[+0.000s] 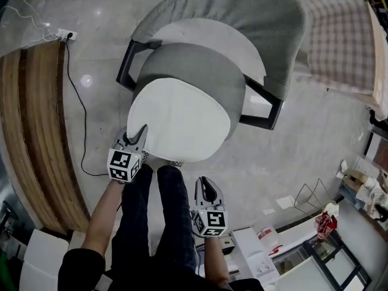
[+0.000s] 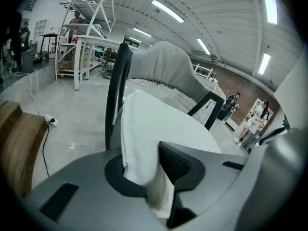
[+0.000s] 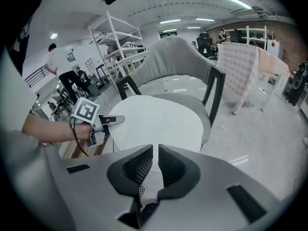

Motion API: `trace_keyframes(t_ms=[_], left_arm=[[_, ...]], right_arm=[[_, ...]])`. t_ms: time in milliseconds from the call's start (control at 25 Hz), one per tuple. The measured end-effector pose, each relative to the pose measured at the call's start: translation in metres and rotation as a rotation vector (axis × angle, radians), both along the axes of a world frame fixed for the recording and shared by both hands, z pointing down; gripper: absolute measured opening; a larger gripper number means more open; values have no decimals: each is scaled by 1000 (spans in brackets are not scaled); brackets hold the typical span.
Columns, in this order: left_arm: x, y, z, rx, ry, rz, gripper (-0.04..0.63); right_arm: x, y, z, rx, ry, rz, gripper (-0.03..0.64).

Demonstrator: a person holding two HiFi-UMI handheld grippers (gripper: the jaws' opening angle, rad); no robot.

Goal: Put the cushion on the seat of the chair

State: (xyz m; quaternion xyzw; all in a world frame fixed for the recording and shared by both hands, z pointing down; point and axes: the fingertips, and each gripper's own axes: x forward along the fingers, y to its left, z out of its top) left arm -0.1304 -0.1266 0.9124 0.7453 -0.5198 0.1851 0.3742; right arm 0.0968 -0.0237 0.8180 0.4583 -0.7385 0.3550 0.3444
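I see the white cushion (image 1: pixel 182 117), flat and rounded, lying on the grey seat (image 1: pixel 203 62) of the chair (image 1: pixel 254 11) (grey wraparound back, black frame). It sits toward the front, covering the seat's front rim, and the seat's rear part is bare.

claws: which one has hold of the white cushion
The left claw, pinching the cushion at its near edge; the right claw is shut on nothing, clear of it.
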Motion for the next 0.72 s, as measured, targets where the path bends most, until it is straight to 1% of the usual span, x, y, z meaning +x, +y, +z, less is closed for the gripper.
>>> trace_keyframes(t_ms=[400, 560, 720], left_arm=[[-5, -1, 22, -19, 1, -6, 94], [-11, -1, 28, -9, -29, -9, 124], [-21, -1, 32, -8, -59, -48, 185]], right_arm=[[-7, -4, 15, -4, -1, 0, 55], [-8, -4, 21, -4, -5, 4, 55], [-10, -5, 24, 1, -7, 4, 55]])
